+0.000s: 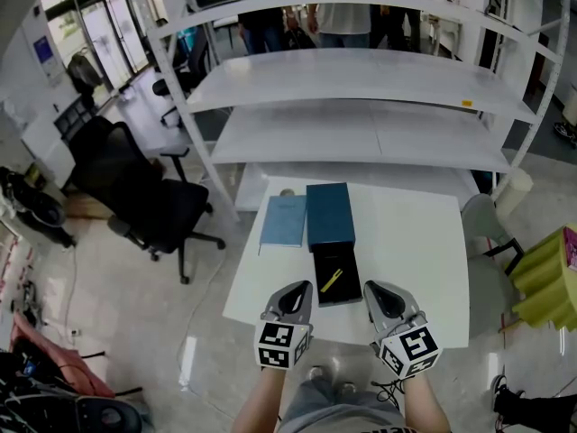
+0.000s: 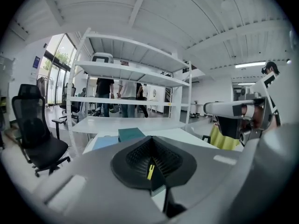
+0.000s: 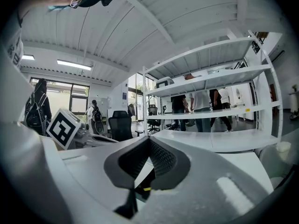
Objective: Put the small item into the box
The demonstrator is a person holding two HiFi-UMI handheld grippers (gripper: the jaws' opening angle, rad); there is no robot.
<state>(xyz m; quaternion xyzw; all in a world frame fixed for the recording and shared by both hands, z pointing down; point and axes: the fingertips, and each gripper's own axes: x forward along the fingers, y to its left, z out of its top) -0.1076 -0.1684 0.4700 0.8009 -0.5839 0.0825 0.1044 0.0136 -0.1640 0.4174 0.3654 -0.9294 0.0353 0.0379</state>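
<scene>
**Yellow item already in the open box**

The small yellow item [image 1: 331, 280] lay inside the open black box [image 1: 348, 291] on the white table [image 1: 424, 242]. The teal lid [image 1: 329, 215] stood behind it, probably to keep the opening free. The left gripper [image 1: 300, 289] and right gripper [image 1: 371, 289] flanked the box, fingers closed together and empty. The item lay between them, touching neither.

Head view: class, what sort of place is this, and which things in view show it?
Probably an office or lab workroom: tall white open shelving, a black swivel office chair and a white work table.
</scene>
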